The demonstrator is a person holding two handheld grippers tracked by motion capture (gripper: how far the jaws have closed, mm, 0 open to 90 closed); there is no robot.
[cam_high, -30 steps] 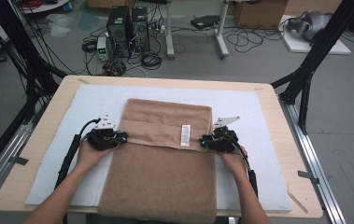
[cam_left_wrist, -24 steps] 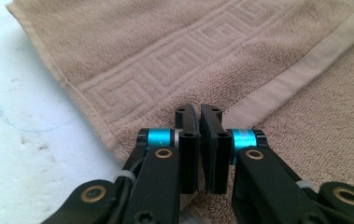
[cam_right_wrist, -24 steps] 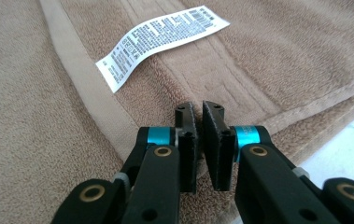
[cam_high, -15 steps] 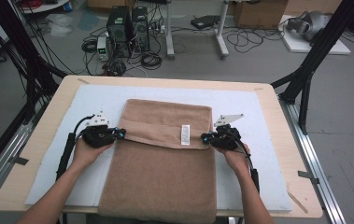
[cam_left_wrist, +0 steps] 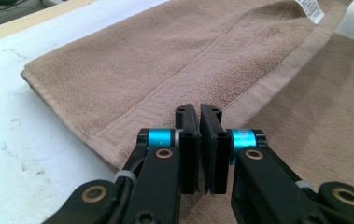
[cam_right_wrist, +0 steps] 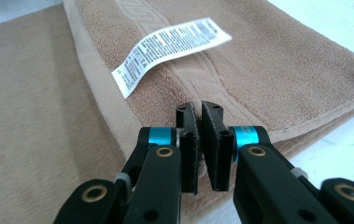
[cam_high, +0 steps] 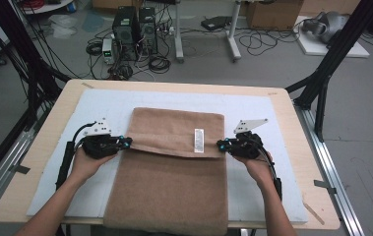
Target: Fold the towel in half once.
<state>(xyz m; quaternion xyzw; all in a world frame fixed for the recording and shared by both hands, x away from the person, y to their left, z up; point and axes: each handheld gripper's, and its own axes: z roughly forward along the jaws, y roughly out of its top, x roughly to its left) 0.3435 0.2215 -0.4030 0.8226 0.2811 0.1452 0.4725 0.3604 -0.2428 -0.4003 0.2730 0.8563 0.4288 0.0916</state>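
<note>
A tan towel (cam_high: 174, 187) lies flat on the white mat, its far part folded toward me as a flap with a white label (cam_high: 199, 140). My left gripper (cam_high: 127, 141) points at the flap's left edge, near its hem. My right gripper (cam_high: 220, 145) points at the flap's right edge. In the left gripper view the jaws (cam_left_wrist: 199, 112) stand shut just over the towel's (cam_left_wrist: 142, 70) edge, with no fabric seen between the pads. The right gripper view shows the same: shut jaws (cam_right_wrist: 198, 109) at the flap's edge below the label (cam_right_wrist: 170, 46).
The white mat (cam_high: 100, 105) covers a wooden table (cam_high: 282, 98) with bare strips left and right of the towel. Black frame legs (cam_high: 322, 83) stand at the far corners. Computers and cables (cam_high: 135, 29) sit on the floor beyond.
Both grippers have risen a little and drawn slightly outward, to the flap's side edges. The towel lies as it did.
</note>
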